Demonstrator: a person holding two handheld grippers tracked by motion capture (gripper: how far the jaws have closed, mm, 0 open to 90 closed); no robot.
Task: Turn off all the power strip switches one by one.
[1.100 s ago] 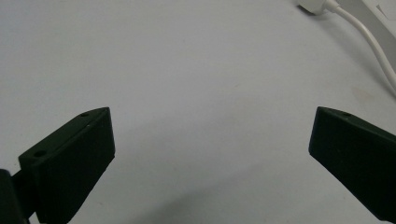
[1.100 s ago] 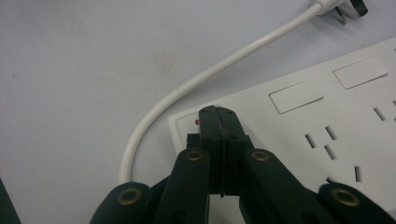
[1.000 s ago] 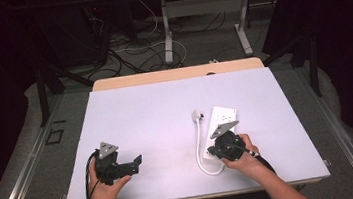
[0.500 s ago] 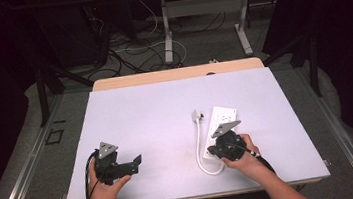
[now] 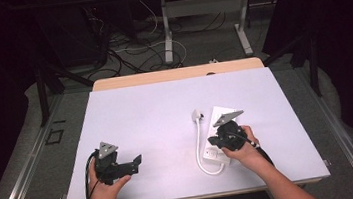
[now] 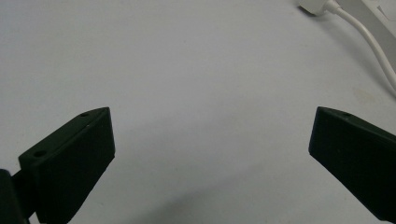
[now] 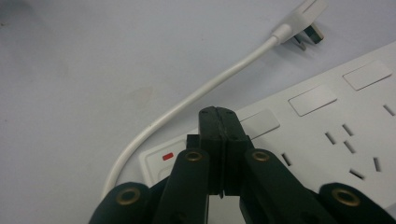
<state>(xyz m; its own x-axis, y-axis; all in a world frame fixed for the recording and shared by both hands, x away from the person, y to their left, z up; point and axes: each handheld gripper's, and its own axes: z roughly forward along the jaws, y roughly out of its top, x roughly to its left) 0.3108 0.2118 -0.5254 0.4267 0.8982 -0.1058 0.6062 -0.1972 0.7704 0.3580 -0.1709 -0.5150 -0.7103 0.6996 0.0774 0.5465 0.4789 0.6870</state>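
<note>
Two tongs, one switch to press

Both tongs are seen: the right gripper [image 7: 218,114], jaws together, hovers over the power strip [image 5: 221,124] at four o'clock on the table [image 5: 141,113]. Its red switch [image 7: 168,156] should be pressed squarely. The left gripper [image 6: 210,140] is held apart, idle.

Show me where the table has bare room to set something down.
Bare: the far half of the table and the middle stretch between the left gripper and the cable. Crowded: near right, where the right gripper sits over the power strip.
</note>
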